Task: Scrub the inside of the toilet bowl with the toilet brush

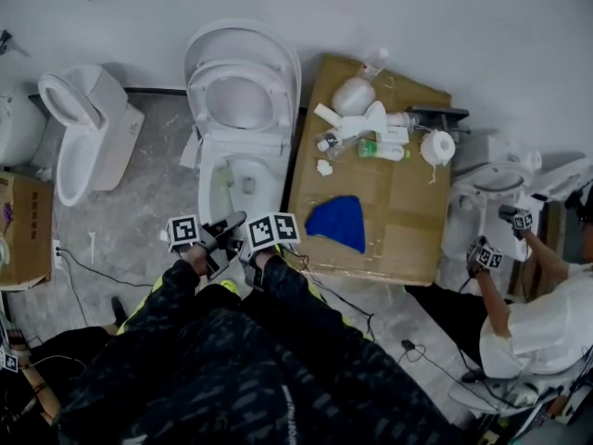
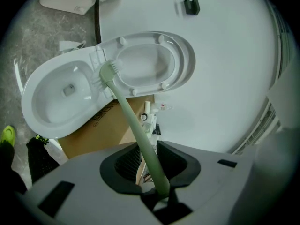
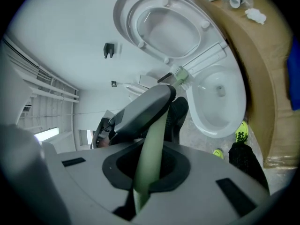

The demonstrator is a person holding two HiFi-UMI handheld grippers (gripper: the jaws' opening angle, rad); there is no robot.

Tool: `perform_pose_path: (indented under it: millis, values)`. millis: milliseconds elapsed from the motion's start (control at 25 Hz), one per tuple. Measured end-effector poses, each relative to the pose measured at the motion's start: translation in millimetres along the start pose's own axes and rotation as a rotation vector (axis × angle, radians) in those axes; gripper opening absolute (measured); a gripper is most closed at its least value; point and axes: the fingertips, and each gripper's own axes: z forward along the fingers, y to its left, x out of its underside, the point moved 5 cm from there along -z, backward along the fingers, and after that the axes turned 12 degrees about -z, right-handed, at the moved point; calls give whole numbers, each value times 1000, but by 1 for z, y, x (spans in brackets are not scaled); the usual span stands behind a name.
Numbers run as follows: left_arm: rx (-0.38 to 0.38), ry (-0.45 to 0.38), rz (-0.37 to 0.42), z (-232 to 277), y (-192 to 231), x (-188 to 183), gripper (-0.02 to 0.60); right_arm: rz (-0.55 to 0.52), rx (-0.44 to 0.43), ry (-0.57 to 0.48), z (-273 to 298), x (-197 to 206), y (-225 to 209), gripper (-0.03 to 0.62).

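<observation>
Toilet brush (image 2: 132, 122) first: its pale green handle is clenched in both tongs, one behind the other. The left tongs (image 2: 151, 167) grasp the shaft further up, toward the bristles. The right tongs (image 3: 149, 165) are shut on it closer to the handle's end, so the right gripper view looks along the shaft straight at the back of the left gripper. The bristle head points at the rear of the toilet bowl (image 2: 33, 108), close to the hinge where the raised seat and lid (image 2: 151, 62) stand open against the wall. It seems to sit at the back rim rather than down in the basin, though neither gripper view shows clearly whether the bristles touch the porcelain.

From the head view both grippers sit side by side just in front of the bowl, their marker cubes facing up, above the person's dark sleeves. A cardboard table (image 1: 400, 213) stands right beside the toilet on its right. It carries a blue cloth (image 1: 337, 222), a paper roll (image 1: 437, 146) and a cluster of white bottles (image 1: 363, 119) near the wall. A second toilet (image 1: 82, 130) stands apart on the left, on the grey floor (image 1: 153, 193). At the far right another person (image 1: 533, 318) in white sits holding two grippers.
</observation>
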Motion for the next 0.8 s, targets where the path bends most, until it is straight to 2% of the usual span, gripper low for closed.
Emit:
perform_pose_path:
  millis: [480,800]
  values:
    - [25,126,106,-48,-4,49,106,-26,56,-154,4,61,44,18]
    - [9,171,134,-97,16,95,106,-15,50,-205,14,127,70,18]
